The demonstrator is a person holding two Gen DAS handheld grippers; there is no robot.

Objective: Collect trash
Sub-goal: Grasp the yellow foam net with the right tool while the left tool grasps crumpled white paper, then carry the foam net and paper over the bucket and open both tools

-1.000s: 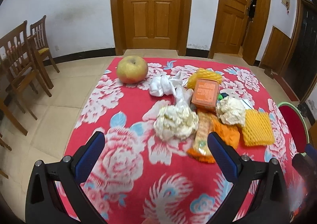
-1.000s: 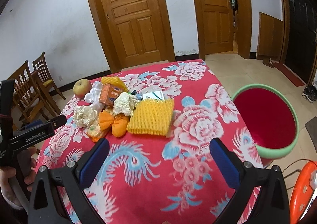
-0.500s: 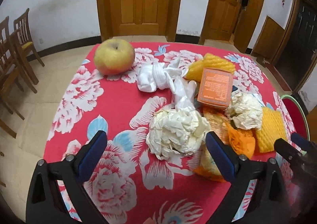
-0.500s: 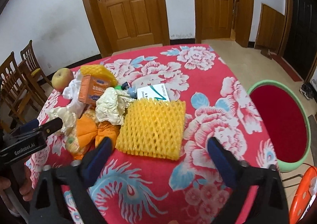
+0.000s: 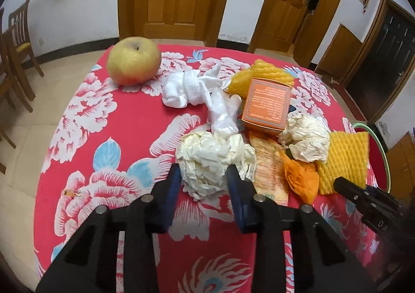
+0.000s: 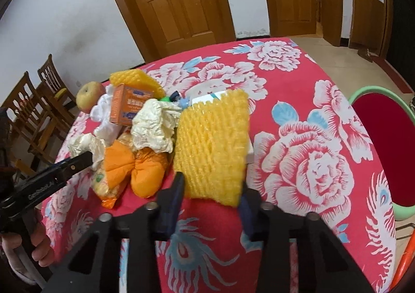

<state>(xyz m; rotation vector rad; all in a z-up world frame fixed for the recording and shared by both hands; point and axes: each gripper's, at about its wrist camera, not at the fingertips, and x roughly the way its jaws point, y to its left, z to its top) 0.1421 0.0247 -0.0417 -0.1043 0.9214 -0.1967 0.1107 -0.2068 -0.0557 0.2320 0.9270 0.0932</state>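
Note:
A pile of trash lies on the red flowered tablecloth (image 5: 124, 124). My left gripper (image 5: 203, 180) has closed on a crumpled cream paper ball (image 5: 210, 160), its blue pads pressing both sides. My right gripper (image 6: 211, 189) has closed on the near edge of a yellow foam fruit net (image 6: 212, 142). Around them lie an orange box (image 5: 267, 105), a second paper ball (image 5: 307, 138), an orange wrapper (image 5: 301, 179), white foam netting (image 5: 189, 88) and clear plastic (image 5: 223, 114). The yellow net also shows in the left wrist view (image 5: 345, 160).
An apple (image 5: 133, 61) sits at the table's far left. A red bin with a green rim (image 6: 384, 147) stands on the floor right of the table. Wooden chairs (image 6: 33, 109) stand to the left. Doors line the far wall.
Both grippers moved forward and down to the pile and closed: the left on the cream paper ball, the right on the yellow foam net.

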